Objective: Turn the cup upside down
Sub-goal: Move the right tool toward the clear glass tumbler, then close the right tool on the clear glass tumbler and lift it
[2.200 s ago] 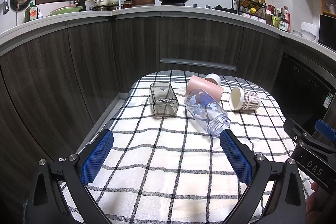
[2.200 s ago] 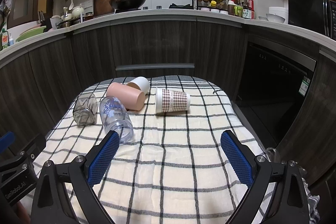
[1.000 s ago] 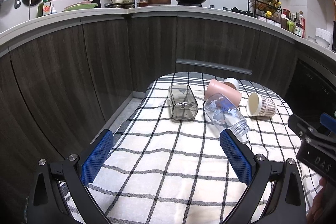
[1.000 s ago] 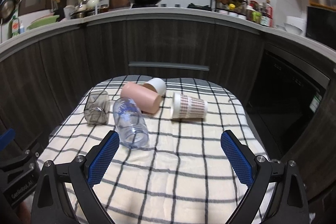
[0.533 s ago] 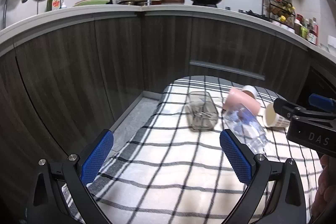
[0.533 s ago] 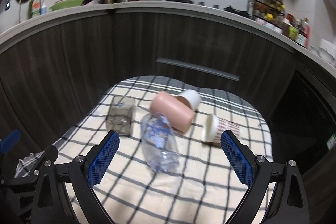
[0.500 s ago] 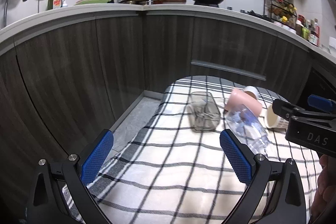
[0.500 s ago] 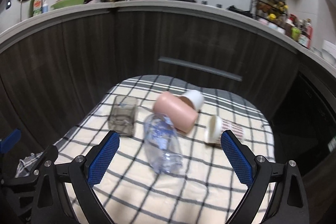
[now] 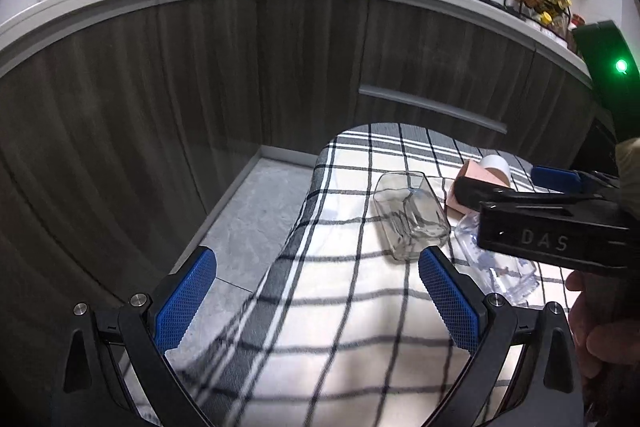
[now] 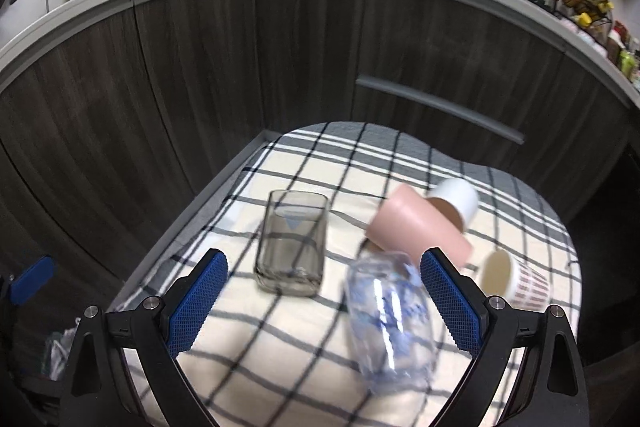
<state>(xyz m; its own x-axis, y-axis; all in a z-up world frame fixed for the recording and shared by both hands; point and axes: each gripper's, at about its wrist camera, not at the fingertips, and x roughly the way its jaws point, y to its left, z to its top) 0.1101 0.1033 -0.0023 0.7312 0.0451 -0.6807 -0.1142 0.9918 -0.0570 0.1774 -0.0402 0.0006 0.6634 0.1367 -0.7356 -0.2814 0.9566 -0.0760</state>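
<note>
Several cups lie on their sides on a checked cloth [image 10: 304, 359]. A square smoked glass [image 10: 291, 243] lies at the left, also in the left wrist view [image 9: 410, 213]. A clear cup with blue print [image 10: 390, 319] lies beside it. A pink cup [image 10: 416, 227], a white cup [image 10: 458, 197] and a checked paper cup [image 10: 516, 281] lie further right. My right gripper [image 10: 322, 305] is open just in front of the glass and the clear cup. My left gripper [image 9: 316, 301] is open and empty over the cloth's left edge.
Dark wood cabinets [image 10: 280, 67] curve round behind the table under a white worktop with pans and bottles. Grey floor [image 9: 248, 223] shows left of the table. The right gripper's body [image 9: 548, 227] crosses the left wrist view and hides part of the cups.
Both grippers have swung left and moved forward. The right gripper now stands close over the glass and the clear cup. The cups have not moved.
</note>
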